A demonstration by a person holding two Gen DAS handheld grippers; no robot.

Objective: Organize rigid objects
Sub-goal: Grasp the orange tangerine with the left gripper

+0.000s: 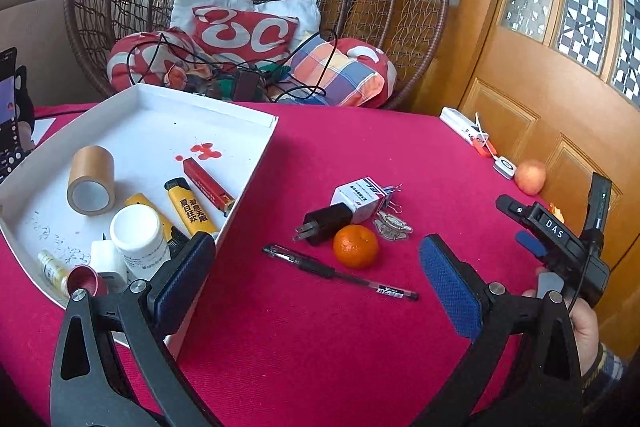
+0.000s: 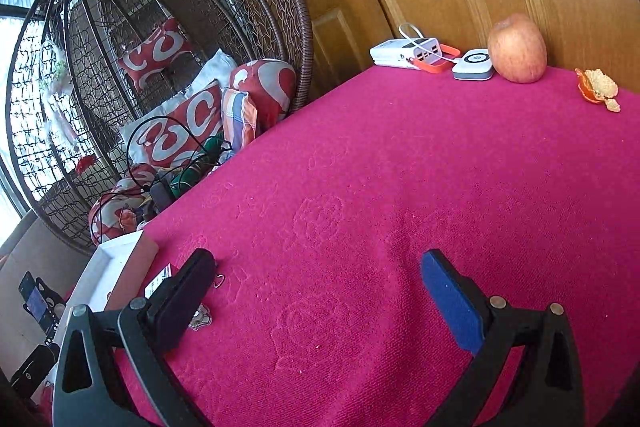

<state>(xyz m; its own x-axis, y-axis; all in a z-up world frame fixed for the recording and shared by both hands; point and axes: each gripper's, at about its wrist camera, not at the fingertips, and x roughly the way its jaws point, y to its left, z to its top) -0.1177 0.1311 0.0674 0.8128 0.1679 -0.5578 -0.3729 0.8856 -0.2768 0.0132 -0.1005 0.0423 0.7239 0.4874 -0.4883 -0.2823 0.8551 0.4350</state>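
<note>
Your left gripper hangs with its jaws spread wide and nothing between them, over the red tabletop by the near corner of the white tray. In that tray you have a roll of brown tape lying on its side, a yellow lighter, a red lighter, a white bottle, a small yellow vial and a red cap at the near end.

Outside the tray, on the cloth, lie a black pen, a tangerine, a black plug touching a small white box, binder clips and a clear trinket.

Your right gripper is likewise spread apart and empty above bare cloth. At the tabletop's far edge sit an apple, a white power bank and orange peel.
</note>
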